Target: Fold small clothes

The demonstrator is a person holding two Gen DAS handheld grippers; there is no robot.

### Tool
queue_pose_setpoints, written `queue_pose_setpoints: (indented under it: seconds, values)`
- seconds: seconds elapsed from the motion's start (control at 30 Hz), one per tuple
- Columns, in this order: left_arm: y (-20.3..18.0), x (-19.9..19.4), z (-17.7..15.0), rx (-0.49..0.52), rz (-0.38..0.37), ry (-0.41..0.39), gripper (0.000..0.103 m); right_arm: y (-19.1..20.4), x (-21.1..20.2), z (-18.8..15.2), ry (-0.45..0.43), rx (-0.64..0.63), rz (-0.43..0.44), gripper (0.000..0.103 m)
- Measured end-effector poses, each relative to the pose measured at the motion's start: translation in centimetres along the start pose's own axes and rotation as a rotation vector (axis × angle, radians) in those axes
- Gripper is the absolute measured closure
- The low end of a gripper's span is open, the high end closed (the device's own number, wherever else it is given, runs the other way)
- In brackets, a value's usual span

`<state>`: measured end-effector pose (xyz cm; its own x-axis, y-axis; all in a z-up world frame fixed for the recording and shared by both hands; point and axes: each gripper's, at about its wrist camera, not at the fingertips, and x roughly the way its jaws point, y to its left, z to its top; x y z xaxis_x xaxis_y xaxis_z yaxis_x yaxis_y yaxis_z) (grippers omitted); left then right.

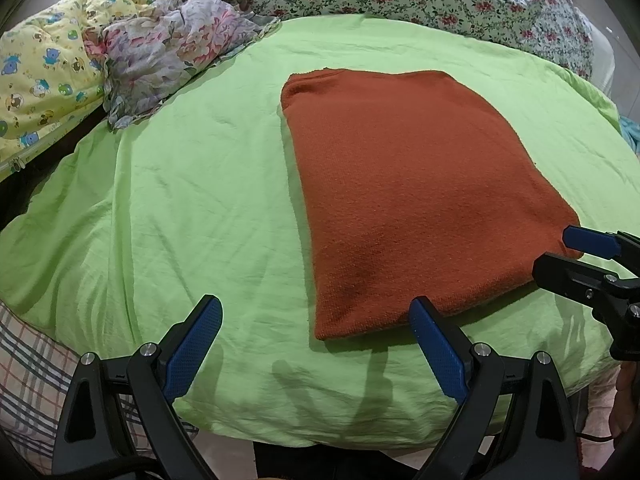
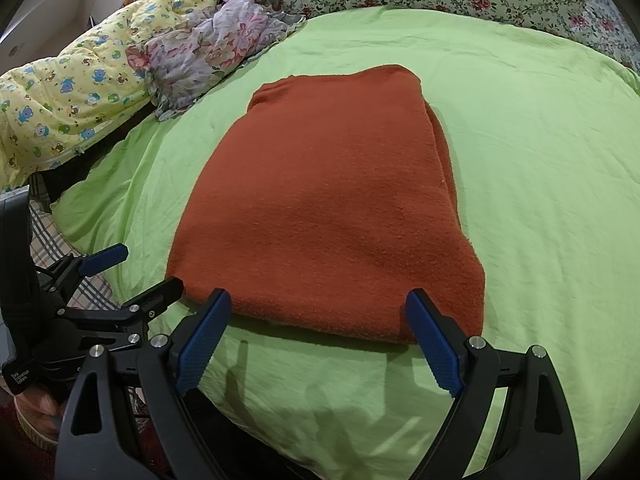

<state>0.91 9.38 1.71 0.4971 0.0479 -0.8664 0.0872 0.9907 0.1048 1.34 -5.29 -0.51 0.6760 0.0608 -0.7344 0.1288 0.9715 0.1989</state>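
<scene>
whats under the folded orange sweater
The orange sweater lies flat on the green sheet, which shows all around it. Its own lower folded layers peek out along the right edge; anything else beneath is covered.

The rust-orange garment (image 2: pixel 328 208) is a matt, nubbly knit cloth with a fuzzy edge. Under it the lime-green bedsheet (image 1: pixel 168 200) is smooth woven cloth, softly creased. The yellow quilt (image 1: pixel 44 76) looks puffy and stitched; the flowered scarf (image 1: pixel 172 48) is thin, crinkled and slightly sheer. The left gripper (image 1: pixel 316 316) and the right gripper (image 2: pixel 319 308) are black matt plastic with shiny metal pins, and their fingers (image 2: pixel 204 340) carry blue pads with a fine dotted, rubbery texture.
</scene>
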Motion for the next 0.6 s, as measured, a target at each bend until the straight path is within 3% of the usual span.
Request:
queue_pose_setpoints:
  seconds: [0.6]
  values:
    - [0.18, 0.11, -0.03, -0.005, 0.001, 0.003, 0.008, -0.20, 0.15, 0.04, -0.002, -0.001, 0.007, 0.014]
